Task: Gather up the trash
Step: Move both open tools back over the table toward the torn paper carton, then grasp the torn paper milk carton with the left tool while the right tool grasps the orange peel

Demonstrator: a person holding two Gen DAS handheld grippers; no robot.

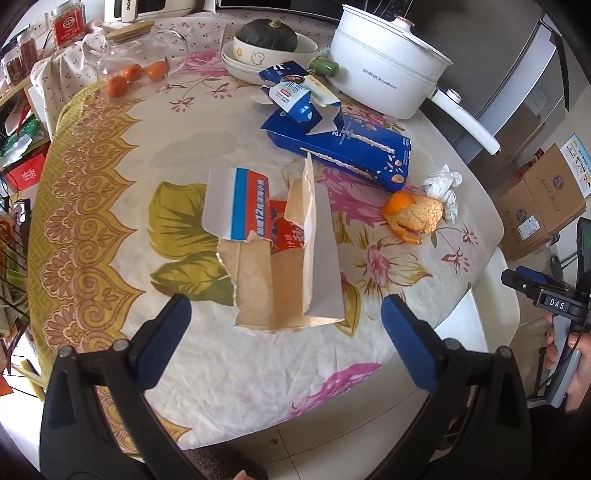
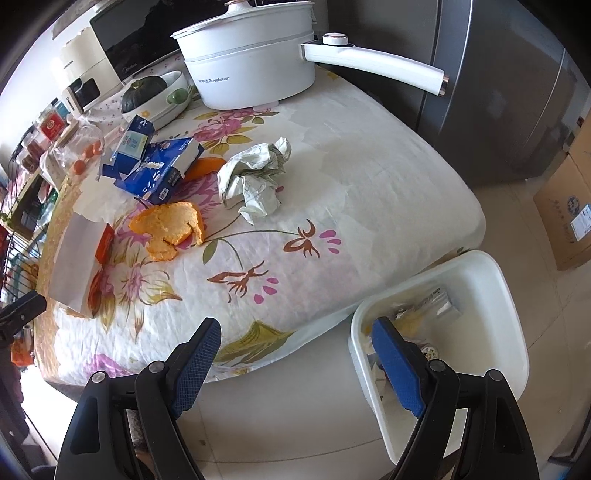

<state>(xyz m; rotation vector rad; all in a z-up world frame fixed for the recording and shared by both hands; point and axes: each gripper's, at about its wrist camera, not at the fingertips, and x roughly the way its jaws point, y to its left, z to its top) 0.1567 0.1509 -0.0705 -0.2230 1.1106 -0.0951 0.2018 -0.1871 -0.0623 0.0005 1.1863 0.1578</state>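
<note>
Left gripper (image 1: 286, 314) has its jaws spread wide with nothing in them, hanging over the near edge of the table (image 1: 110, 206). Just past the fingertips lies a torn cardboard box (image 1: 280, 251), flaps up, red-and-blue print showing, roughly mid-table toward the near edge. Further in there's a blue carton (image 1: 354, 147) with a torn milk carton (image 1: 295, 96) on top of it, and near the right edge sits orange peel (image 1: 413, 218) touching a crumpled tissue (image 1: 445, 188).

Right gripper (image 2: 295, 350) is also wide open and empty — it's off the table's near-right corner, partly over floor, with one finger (image 2: 397, 369) above a white bin (image 2: 491, 280) standing on the floor beside that corner. The bin already has some wrappers in it.

Back edge of the table: a white electric pot (image 2: 251, 70) and a dark squash (image 1: 267, 35) in a bowl.
</note>
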